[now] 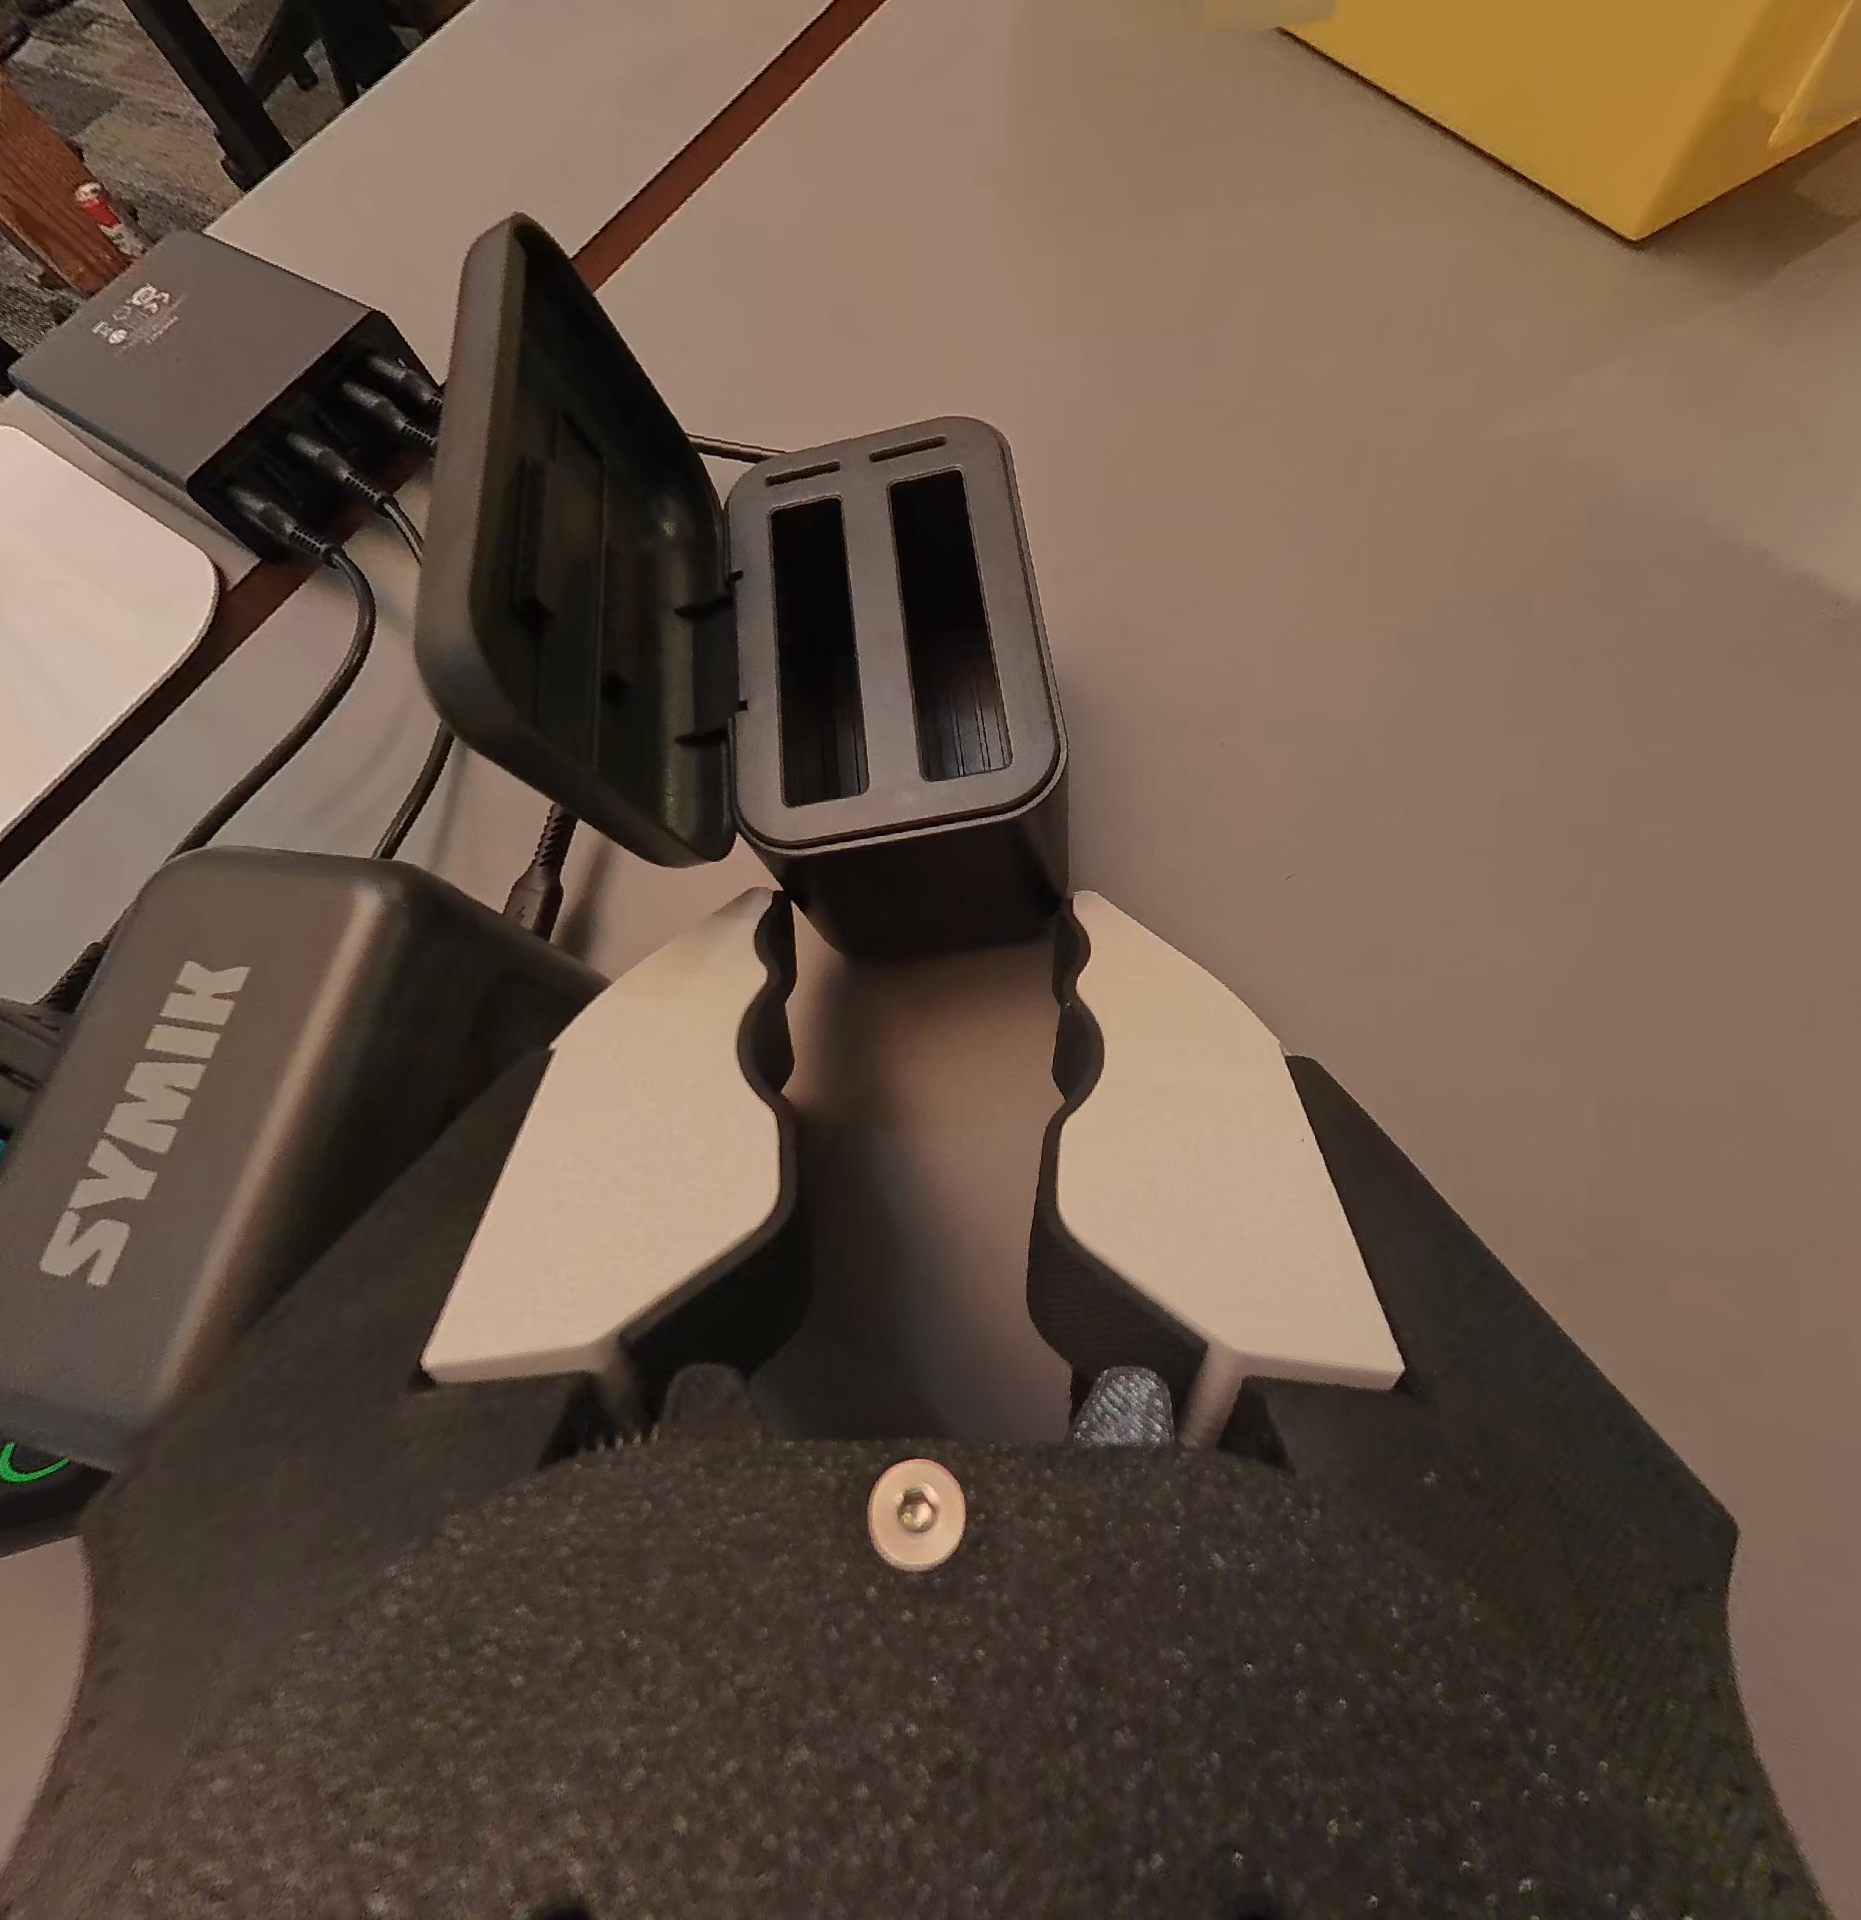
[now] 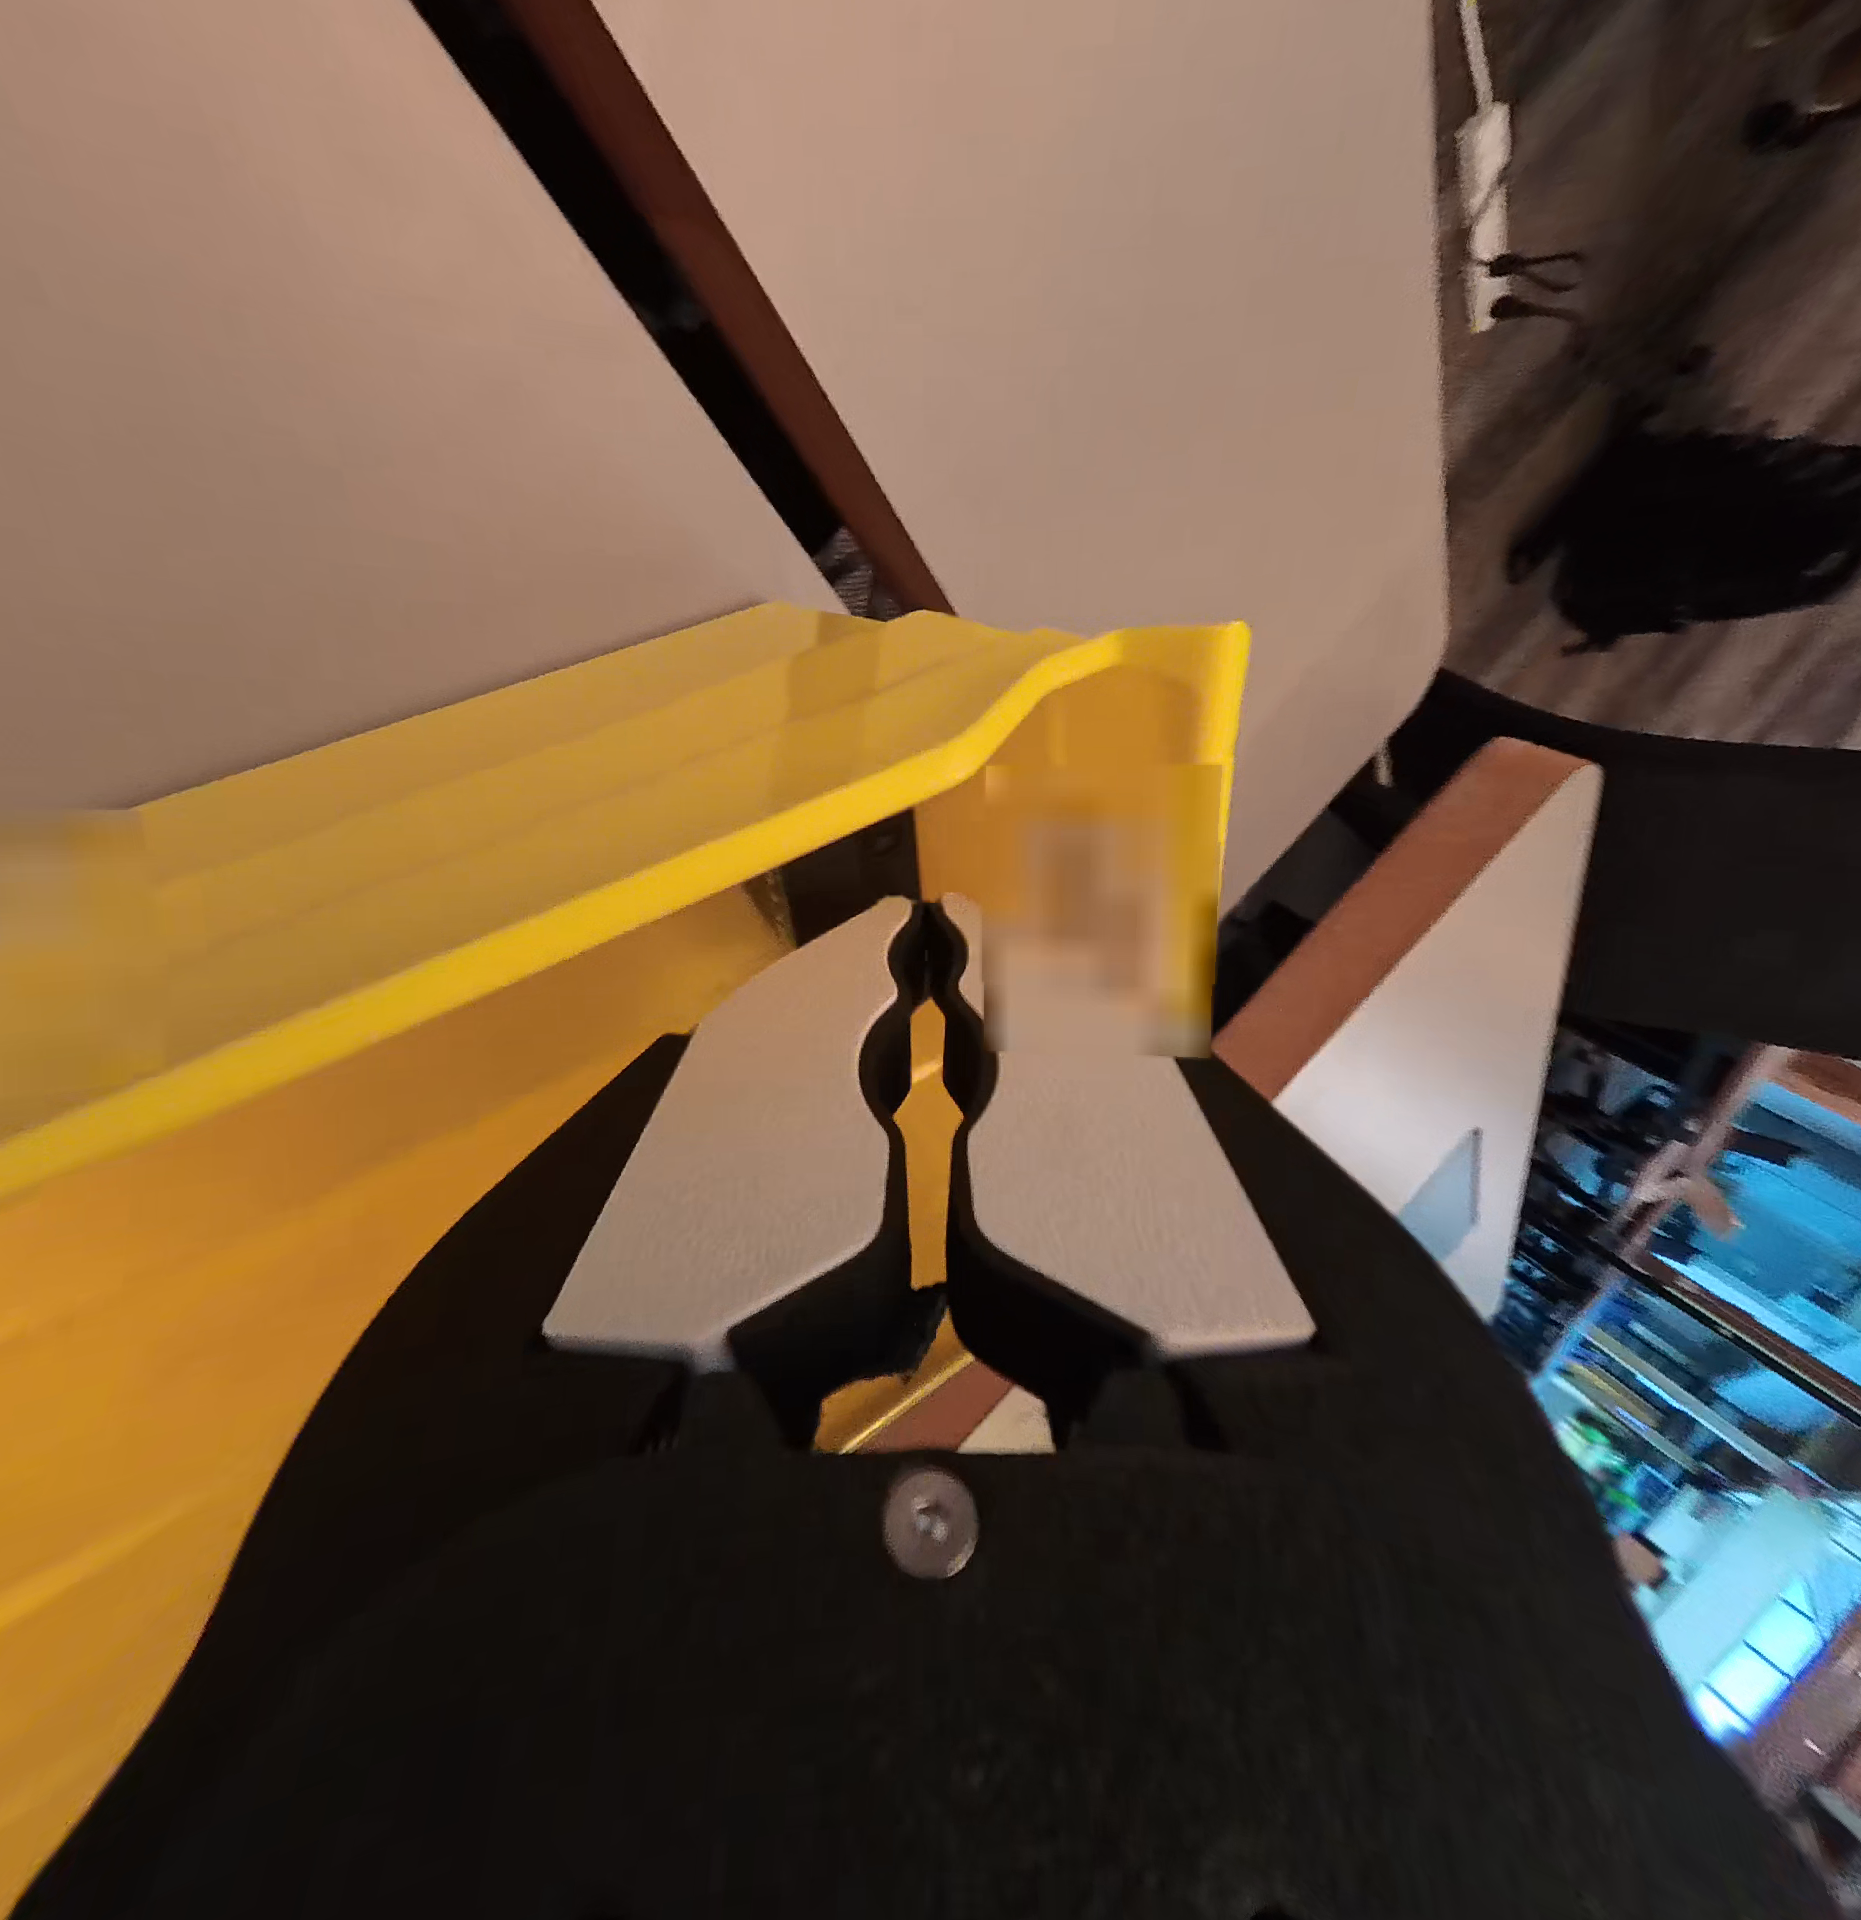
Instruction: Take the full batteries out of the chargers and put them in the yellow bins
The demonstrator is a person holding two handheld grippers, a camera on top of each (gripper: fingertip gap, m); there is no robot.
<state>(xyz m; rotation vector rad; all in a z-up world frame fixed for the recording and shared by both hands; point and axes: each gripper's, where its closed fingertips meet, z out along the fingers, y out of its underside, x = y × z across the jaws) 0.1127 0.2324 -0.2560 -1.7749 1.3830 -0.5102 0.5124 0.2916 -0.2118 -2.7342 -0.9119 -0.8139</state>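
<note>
In the left wrist view a black two-slot charger (image 1: pixel 910 665) stands on the grey table with its lid (image 1: pixel 573 540) swung open to the left. Both slots look empty. My left gripper (image 1: pixel 926 914) has its fingertips against the two sides of the charger's near end and holds it. A corner of a yellow bin (image 1: pixel 1632 104) shows at the top right. In the right wrist view my right gripper (image 2: pixel 931 912) is shut with the tips touching and nothing between them. It hovers over the rim of the yellow bin (image 2: pixel 552 862). No battery is in view.
A second black charger with a closed lid (image 1: pixel 199 1122) sits close on the left of my left gripper. A black power hub (image 1: pixel 230 384) with several cables (image 1: pixel 354 644) lies behind it. The table's brown edge (image 2: pixel 760 343) and a black chair (image 2: pixel 1684 831) show beyond the bin.
</note>
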